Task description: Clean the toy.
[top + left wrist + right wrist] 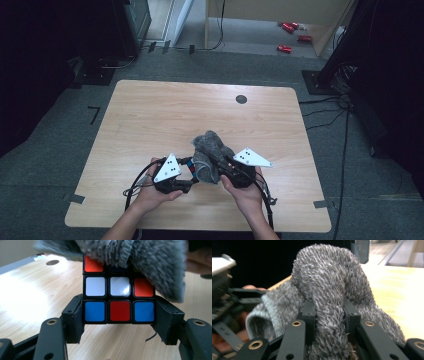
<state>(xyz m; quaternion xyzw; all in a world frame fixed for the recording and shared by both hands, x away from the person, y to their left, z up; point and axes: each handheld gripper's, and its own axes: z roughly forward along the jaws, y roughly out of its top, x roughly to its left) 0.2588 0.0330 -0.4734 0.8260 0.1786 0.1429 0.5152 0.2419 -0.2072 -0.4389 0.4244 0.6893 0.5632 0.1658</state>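
Observation:
A puzzle cube (119, 298) with red, white and blue stickers sits between the jaws of my left gripper (119, 322), which press on its bottom row from both sides. A fuzzy grey cloth (150, 262) drapes over the cube's top and right side. In the right gripper view my right gripper (329, 315) is shut on a thick fold of that grey cloth (329, 282). In the high view the cloth (210, 150) bunches between the left gripper (187, 167) and the right gripper (220, 162), low on the wooden table (165, 115). The cube (190, 166) peeks out beside the cloth.
A dark round hole (241, 99) marks the table's far side. Cables trail from both grippers toward the near table edge. Red objects (290, 35) lie on the floor beyond the table, and dark equipment stands at both sides.

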